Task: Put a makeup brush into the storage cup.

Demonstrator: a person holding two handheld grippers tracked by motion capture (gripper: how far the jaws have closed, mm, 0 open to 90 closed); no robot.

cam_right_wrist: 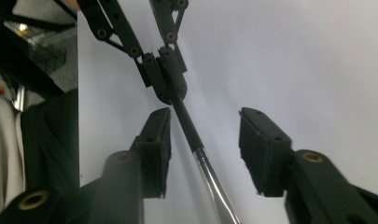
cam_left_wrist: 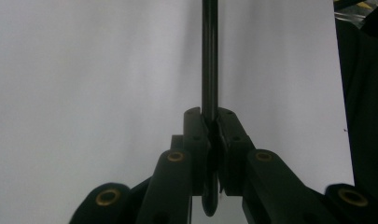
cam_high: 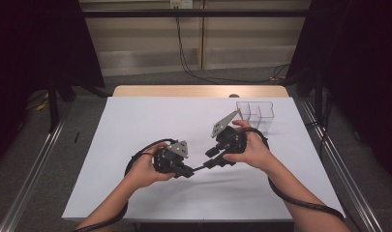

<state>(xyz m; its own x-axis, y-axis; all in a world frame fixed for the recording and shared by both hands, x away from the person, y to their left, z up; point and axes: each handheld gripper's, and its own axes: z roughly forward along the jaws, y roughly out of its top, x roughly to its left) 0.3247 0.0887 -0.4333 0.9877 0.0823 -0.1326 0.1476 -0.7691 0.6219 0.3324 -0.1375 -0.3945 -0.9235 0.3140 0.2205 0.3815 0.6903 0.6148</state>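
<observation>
Grip on the black end of a thin rod (cam_left_wrist: 209, 56) is kept by the closed left gripper (cam_left_wrist: 210, 122) above the white table (cam_high: 135, 125). The rod's silver end (cam_right_wrist: 214, 182) is seen between the parted, untouching jaws of the right gripper (cam_right_wrist: 203, 140).
</observation>
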